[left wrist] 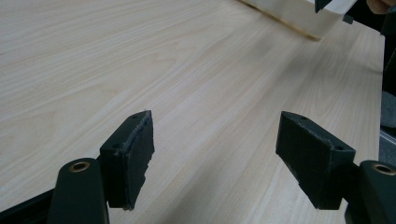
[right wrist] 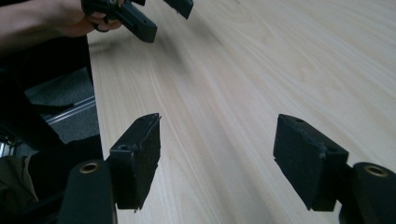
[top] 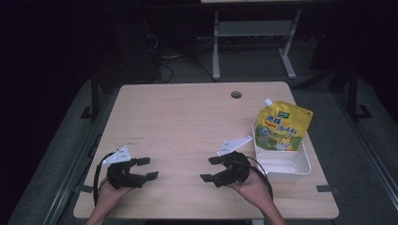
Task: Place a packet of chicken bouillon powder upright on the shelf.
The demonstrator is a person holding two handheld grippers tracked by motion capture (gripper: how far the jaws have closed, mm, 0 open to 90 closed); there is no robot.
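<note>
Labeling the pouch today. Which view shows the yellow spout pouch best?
The high view: the yellow spout pouch shows whole, leaning in the far end of the white tray at the table's right edge. The left gripper view catches a strip of the tray's wall, with no pouch visible. The right gripper view looks across bare tabletop.

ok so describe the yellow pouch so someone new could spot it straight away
Start at the pale wooden table and go to its right edge, where a white tray sits. The yellow pouch leans in the tray's far end; its white spout and bright yellow print set it apart.
</note>
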